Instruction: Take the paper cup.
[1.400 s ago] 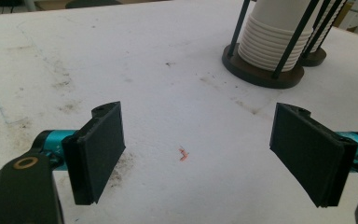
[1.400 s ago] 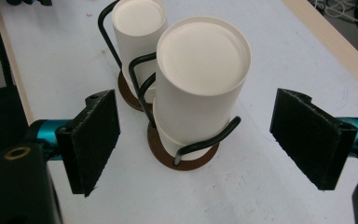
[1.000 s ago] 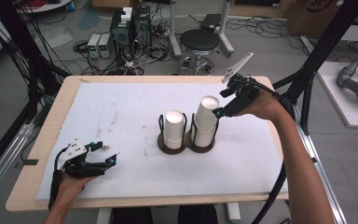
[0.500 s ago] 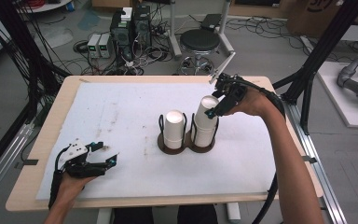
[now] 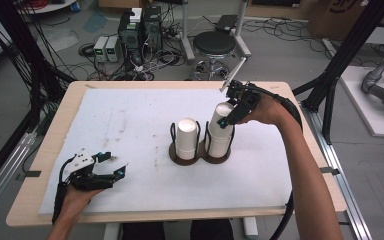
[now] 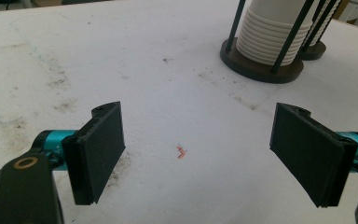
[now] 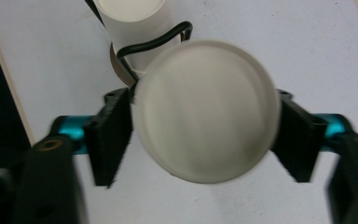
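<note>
Two stacks of white paper cups stand upside down in a dark wire holder (image 5: pixel 177 156) at mid-table: a shorter left stack (image 5: pixel 186 137) and a taller right stack (image 5: pixel 220 137). My right gripper (image 5: pixel 225 120) comes down from the right onto the top cup (image 7: pixel 205 112) of the taller stack. Its jaws have just been closing, and their pads now press on that cup's two sides. The right gripper (image 7: pixel 201 100) looks straight down on the cup's round bottom. My left gripper (image 5: pixel 115 163) rests near the front left corner, open with nothing in it (image 6: pixel 198 112). It faces the shorter stack (image 6: pixel 270 32).
A stained white mat (image 5: pixel 130 115) covers the wooden table (image 5: pixel 65 110). A small red scrap (image 6: pixel 182 151) lies on the mat between the left jaws. Behind the table are a stool (image 5: pixel 215 45) and electronics (image 5: pixel 140 25) on the floor, and black frame posts stand at both sides.
My right hand moved left and slightly down over the taller stack, and its jaws closed onto the top cup. The left hand stayed still.
</note>
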`<control>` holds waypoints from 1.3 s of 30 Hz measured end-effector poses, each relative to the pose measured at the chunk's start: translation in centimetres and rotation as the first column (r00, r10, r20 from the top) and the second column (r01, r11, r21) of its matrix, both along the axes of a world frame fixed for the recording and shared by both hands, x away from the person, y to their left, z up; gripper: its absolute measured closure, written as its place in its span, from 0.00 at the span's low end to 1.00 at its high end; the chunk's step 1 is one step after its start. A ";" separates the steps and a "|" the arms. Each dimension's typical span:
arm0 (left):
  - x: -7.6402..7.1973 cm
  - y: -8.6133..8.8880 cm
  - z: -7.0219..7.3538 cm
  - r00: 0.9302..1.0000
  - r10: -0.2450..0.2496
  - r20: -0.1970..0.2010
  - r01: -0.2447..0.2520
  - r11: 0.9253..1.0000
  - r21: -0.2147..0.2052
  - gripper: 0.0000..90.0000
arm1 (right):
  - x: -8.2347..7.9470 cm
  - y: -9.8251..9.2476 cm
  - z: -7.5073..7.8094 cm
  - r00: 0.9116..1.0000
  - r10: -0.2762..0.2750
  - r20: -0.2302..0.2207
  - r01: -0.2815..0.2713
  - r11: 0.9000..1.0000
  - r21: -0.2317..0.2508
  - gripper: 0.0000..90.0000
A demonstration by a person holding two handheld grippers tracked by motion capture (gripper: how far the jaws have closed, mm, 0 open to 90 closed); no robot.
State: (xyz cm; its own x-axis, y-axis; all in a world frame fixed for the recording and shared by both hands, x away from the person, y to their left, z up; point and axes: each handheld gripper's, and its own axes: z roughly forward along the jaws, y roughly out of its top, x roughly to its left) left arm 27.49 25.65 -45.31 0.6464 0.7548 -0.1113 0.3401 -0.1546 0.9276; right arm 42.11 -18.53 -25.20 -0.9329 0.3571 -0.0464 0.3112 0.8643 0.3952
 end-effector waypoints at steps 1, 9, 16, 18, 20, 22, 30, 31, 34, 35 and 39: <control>0.0 0.0 0.0 1.000 -0.001 -0.001 0.001 1.000 0.001 0.20 | 0.0 0.1 0.0 1.000 0.002 0.009 -0.002 1.000 -0.007 0.35; 0.0 -0.1 0.0 1.000 0.002 -0.001 -0.002 1.000 0.000 0.20 | -0.1 0.2 0.0 1.000 0.007 0.020 -0.006 1.000 -0.014 0.37; 0.0 0.0 0.0 1.000 0.001 -0.003 -0.001 1.000 0.001 0.20 | -0.2 0.2 0.2 1.000 0.003 0.026 -0.003 1.000 -0.013 0.38; 0.0 0.0 0.0 1.000 0.001 -0.002 -0.001 1.000 0.001 0.20 | -0.2 0.1 0.2 1.000 0.001 0.025 0.000 1.000 -0.012 0.38; 0.0 -0.1 0.0 1.000 0.003 -0.004 -0.003 1.000 0.001 0.19 | -0.3 -0.1 0.4 1.000 -0.004 0.024 0.004 1.000 -0.005 0.38; 0.0 0.0 0.0 1.000 0.003 -0.003 -0.003 1.000 0.001 0.20 | -0.3 -0.1 0.4 1.000 -0.007 0.025 0.007 1.000 -0.003 0.38; 0.1 0.0 0.0 1.000 0.003 -0.004 -0.003 1.000 0.002 0.20 | -0.4 -0.3 0.8 0.999 -0.014 0.033 0.014 1.000 0.008 0.39; 0.1 0.0 0.0 1.000 0.002 -0.006 -0.002 1.000 0.001 0.20 | -0.4 -0.3 0.8 0.999 -0.014 0.033 0.014 1.000 0.008 0.39; 0.1 -0.1 0.0 1.000 0.002 -0.007 -0.002 1.000 0.002 0.20 | -0.4 0.0 1.0 0.999 -0.015 0.034 0.015 1.000 -0.005 0.39; 0.1 -0.1 0.0 1.000 0.002 -0.006 -0.002 1.000 0.002 0.20 | -0.5 0.3 1.1 0.999 -0.018 0.035 0.019 1.000 -0.010 0.39; 0.1 -0.1 0.0 1.000 0.002 -0.006 -0.002 1.000 0.002 0.20 | -0.6 0.7 1.5 0.999 -0.008 0.041 0.009 1.000 -0.018 0.40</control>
State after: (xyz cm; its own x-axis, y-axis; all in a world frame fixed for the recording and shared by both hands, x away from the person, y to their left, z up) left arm 27.55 25.58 -45.32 0.6443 0.7564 -0.1131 0.3457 -0.1562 0.9253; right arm 41.50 -17.80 -23.71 -0.9272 0.3635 -0.0907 0.3023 0.8690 0.3918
